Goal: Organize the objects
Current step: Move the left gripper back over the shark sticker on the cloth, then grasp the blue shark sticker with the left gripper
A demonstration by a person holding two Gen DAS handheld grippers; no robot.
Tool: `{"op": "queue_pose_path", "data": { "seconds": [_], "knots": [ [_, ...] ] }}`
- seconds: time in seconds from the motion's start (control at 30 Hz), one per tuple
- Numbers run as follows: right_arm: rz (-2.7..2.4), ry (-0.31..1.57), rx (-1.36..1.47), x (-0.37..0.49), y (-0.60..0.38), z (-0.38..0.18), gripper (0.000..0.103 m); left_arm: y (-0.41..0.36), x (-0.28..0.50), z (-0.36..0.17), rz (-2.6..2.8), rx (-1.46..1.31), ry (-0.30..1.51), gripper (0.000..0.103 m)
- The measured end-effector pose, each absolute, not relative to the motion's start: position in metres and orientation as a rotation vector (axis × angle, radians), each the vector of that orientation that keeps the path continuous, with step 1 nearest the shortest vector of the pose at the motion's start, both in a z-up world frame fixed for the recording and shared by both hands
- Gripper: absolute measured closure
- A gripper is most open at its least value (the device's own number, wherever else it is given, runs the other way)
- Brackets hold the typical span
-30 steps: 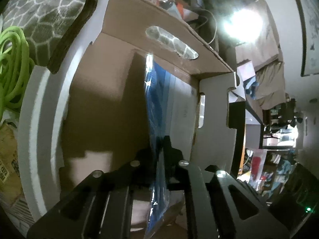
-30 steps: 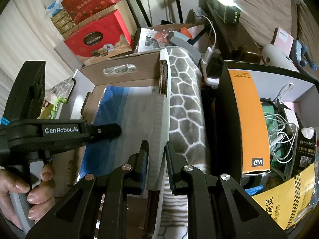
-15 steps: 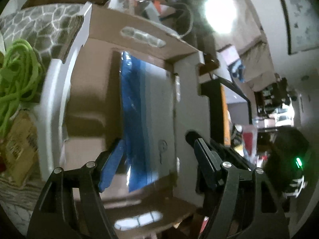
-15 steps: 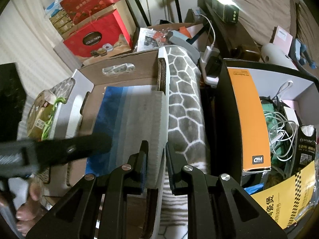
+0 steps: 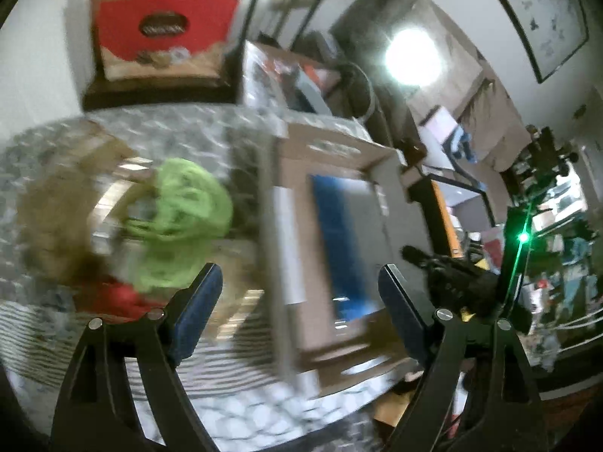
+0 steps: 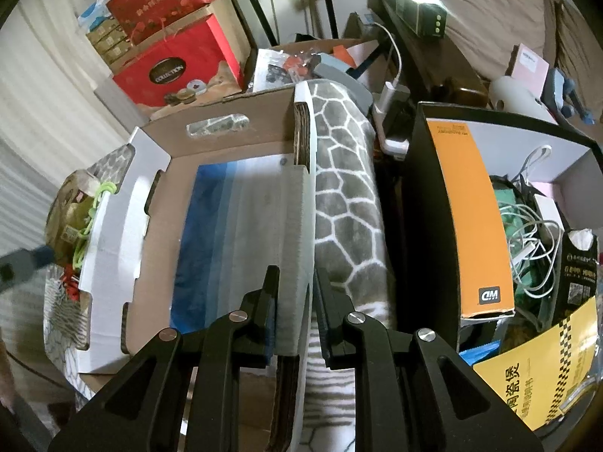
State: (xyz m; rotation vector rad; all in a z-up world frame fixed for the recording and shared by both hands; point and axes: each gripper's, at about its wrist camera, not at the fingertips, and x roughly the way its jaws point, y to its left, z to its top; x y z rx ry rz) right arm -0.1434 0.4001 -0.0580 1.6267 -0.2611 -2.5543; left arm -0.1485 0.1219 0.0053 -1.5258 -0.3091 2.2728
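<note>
An open cardboard box (image 6: 150,207) sits on a grey patterned blanket (image 6: 346,196). A flat blue and grey packet (image 6: 226,233) lies on its floor; it also shows in the left wrist view (image 5: 339,241). My right gripper (image 6: 296,293) is shut on the box's right side wall (image 6: 297,226). My left gripper (image 5: 299,301) is open and empty, held above the blanket left of the box, near a green cord bundle (image 5: 181,218). The left wrist view is blurred by motion.
A black box (image 6: 471,218) with an orange carton, cables and packets stands right of the blanket. Red gift boxes (image 6: 169,64) are stacked at the back. A brown packet (image 6: 71,218) with the green cord lies left of the cardboard box.
My left gripper let go of the blue packet, opened, and pulled back out of the box to the left. The packet now lies flat. My right gripper kept its hold on the box wall.
</note>
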Motion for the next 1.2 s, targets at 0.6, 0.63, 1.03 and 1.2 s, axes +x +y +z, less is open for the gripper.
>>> {"op": "queue_pose_path", "data": {
  "seconds": [0.6, 0.63, 1.03, 1.2],
  "knots": [
    [-2.565, -0.253, 1.632, -0.141, 0.400, -0.055, 0.084, -0.039, -0.111, -0.049, 2.556, -1.675, -0.156, 0.020],
    [-2.564, -0.254, 1.632, -0.140, 0.400, -0.055, 0.084, -0.039, -0.109, -0.057, 2.561, -1.685, -0.132, 0.020],
    [-2.567, -0.237, 1.639, -0.139, 0.394, -0.057, 0.083, -0.023, -0.110, -0.098, 2.553, -1.726, -0.016, 0.020],
    [-2.565, -0.240, 1.641, -0.139, 0.395, -0.058, 0.083, -0.024, -0.111, -0.106, 2.565, -1.736, -0.019, 0.022]
  ]
}}
